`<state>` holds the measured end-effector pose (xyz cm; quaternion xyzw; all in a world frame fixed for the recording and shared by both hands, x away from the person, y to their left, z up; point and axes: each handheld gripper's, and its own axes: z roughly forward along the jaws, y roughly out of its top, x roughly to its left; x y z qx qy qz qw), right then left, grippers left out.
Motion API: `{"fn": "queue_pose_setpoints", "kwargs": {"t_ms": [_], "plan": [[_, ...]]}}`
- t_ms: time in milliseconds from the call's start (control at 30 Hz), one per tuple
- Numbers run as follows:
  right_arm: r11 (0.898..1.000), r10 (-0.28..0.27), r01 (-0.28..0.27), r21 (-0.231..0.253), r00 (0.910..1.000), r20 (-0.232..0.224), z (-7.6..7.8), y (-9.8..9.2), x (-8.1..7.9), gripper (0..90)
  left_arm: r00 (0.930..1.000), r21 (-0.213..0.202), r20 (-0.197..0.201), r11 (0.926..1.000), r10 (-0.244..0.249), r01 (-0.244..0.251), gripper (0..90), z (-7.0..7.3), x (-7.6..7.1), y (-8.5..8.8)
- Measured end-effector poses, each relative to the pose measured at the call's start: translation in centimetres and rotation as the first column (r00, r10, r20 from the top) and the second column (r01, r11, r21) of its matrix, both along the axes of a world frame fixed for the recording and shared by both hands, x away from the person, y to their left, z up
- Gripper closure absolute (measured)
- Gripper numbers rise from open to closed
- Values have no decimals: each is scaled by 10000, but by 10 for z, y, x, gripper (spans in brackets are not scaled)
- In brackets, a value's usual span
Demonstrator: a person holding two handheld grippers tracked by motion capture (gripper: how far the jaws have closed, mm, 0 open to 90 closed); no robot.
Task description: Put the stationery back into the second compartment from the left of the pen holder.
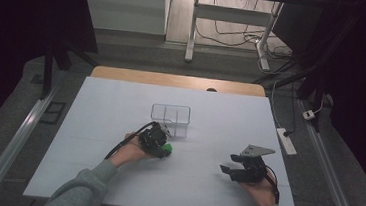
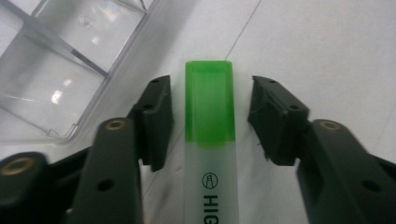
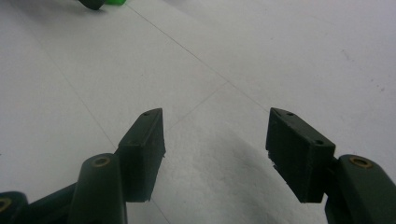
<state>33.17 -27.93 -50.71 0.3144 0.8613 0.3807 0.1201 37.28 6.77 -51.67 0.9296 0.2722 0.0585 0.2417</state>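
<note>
Left tool (image 2: 210, 114) straddling green highlighter (image 2: 209, 140); pads not yet in contact.

Jaws apart, one either side of the cap, narrow gap visible on both sides; not clamped. Highlighter lying flat on white tabletop (image 1: 120, 107), cap pointing to 12 o'clock in the left gripper view, clear divided tray (image 2: 56, 70) at 10 o'clock, close beside. In the high view, positioned just below centre, at 7 o'clock from tray (image 1: 171, 114). Right tool (image 3: 215, 154) parked at 4 o'clock, jaws apart, nothing between. Handling estimate: light, rigid plastic, smooth and likely slippery, prone to rolling or twisting if pinched off-axis. Recommended hold: flat sides at cap-to-barrel junction, square and centred.
</note>
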Motion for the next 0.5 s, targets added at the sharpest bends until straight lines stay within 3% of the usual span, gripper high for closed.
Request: {"fn": "queue_pose_setpoints", "kwargs": {"t_ms": [167,367,500], "plan": [[10000,-9,9,-16,10000,17,0,0,0,377,9999,-29,-100,9999,128,-128,658,1,2,3],[10000,-34,34,-3,10000,40,1,-1,0,378,9997,400,188,9991,126,-134,665,2,-2,-3],[10000,-66,66,-38,10000,32,1,-2,0,378,9996,366,273,9993,90,-100,666,2,-2,-3]]}}
